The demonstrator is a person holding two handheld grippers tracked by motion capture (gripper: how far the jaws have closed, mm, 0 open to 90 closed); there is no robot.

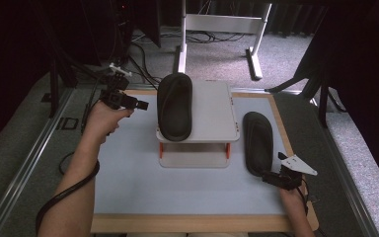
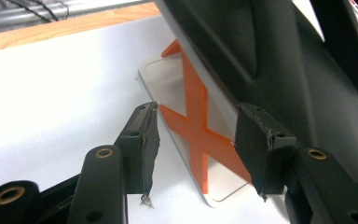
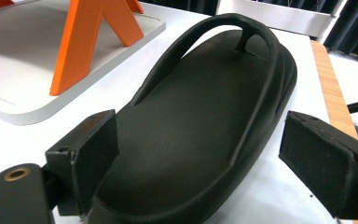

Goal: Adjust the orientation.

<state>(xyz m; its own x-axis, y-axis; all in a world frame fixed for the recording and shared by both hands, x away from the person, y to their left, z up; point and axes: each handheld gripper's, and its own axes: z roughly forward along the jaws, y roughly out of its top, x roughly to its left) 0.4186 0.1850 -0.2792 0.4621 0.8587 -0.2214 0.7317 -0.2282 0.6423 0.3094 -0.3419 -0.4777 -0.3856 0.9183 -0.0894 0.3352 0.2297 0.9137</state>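
Pale blue table mat (image 1: 143,192), two black sandals.
Left gripper (image 1: 139,104) stood apart, empty, beside the racked sandal (image 1: 174,106); right gripper (image 3: 200,163) gaped around the flat sandal's (image 3: 200,135) heel, pads clear.

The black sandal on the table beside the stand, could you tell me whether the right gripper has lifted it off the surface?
No, the sandal lies flat on the table, with the right gripper open at its heel.
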